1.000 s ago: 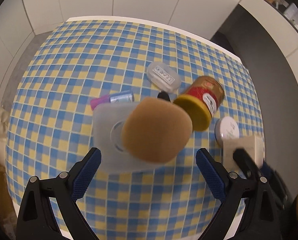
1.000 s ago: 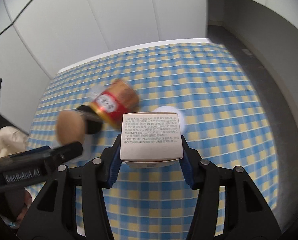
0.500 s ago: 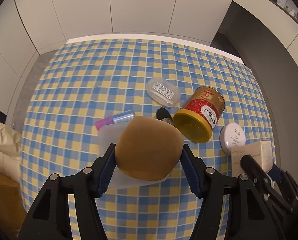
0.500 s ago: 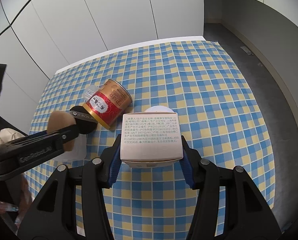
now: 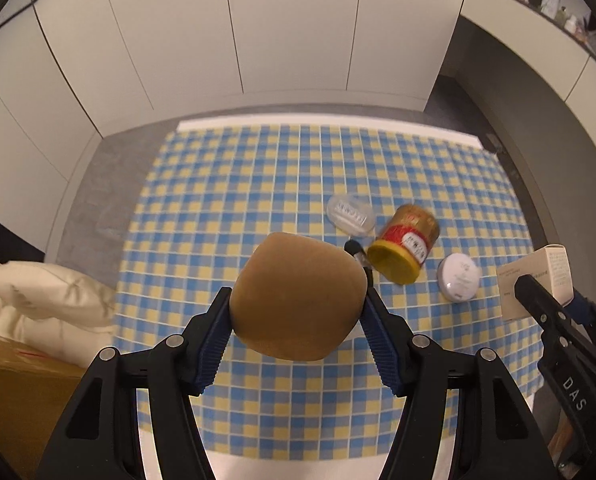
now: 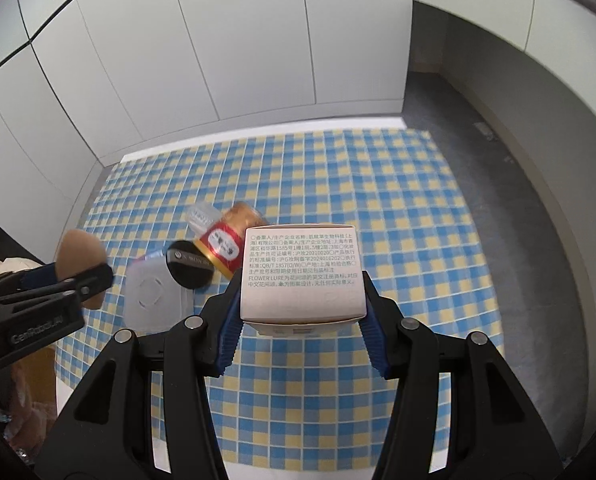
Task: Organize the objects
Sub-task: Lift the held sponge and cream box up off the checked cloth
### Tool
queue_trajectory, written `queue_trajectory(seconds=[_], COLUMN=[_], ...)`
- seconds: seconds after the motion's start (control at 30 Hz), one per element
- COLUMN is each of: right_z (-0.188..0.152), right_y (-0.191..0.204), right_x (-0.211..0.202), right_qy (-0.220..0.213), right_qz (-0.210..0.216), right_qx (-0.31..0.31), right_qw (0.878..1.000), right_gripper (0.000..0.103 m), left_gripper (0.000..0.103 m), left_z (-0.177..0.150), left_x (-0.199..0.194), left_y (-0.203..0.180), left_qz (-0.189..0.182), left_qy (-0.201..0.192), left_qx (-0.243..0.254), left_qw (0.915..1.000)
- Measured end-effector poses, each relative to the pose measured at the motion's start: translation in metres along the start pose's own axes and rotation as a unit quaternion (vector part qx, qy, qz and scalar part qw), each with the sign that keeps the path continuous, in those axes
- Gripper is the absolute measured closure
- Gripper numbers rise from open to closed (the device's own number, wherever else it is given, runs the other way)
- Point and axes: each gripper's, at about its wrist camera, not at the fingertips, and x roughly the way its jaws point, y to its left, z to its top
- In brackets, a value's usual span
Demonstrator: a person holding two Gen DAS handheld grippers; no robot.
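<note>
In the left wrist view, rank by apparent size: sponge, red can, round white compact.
1. Sponge, though it sits nearest the camera, in the left gripper.
2. Red can.
3. Round white compact.

Home room: checkered tablecloth, white cabinet panels.

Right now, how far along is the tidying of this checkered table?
Nothing looks put away yet. In hand: the left gripper clamps the brown sponge, and the right gripper holds the white box, both above the tablecloth. Left lying: red can, white round compact, small clear case, black disc, clear tray.
</note>
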Motion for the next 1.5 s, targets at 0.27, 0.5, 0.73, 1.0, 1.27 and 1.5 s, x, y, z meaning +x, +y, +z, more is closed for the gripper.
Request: queue_trajectory(seconds=[0.27,0.5,0.73,1.0,1.27,1.5], right_z=[0.031,0.060,0.076,0.082,0.077,0.069], right_y=[0.015,0.036,0.059,0.088,0.102,0.110], right_x=[-0.066,-0.138,-0.191,-0.253,-0.284,-0.300], right_qy=[-0.027,-0.076,-0.102,-0.126,-0.133,-0.139], right_qz=[-0.011,-0.018,-0.014,-0.013,-0.009,-0.010], right_qx=[-0.019,-0.045,-0.063,-0.089,-0.097,-0.102], right_qw=[0.999,0.996,0.993,0.988,0.986,0.985], right_gripper=[0.049,0.049,0.049,0.049,0.049,0.049], left_gripper=[0.039,0.039,0.039,0.039,0.039,0.039], left_z=[0.011,0.018,0.021,0.018,0.003,-0.006], left_x=[-0.074,-0.149,-0.218,-0.282,-0.310,-0.321], left_y=[0.007,0.017,0.026,0.036,0.036,0.037], left_qz=[-0.001,0.003,-0.006,-0.011,-0.011,-0.012], left_qy=[-0.038,-0.088,-0.135,-0.183,-0.192,-0.193], left_qx=[0.001,-0.003,-0.016,-0.019,-0.011,-0.009], left_qw=[0.9993,0.9961,0.9907,0.9829,0.9812,0.9810])
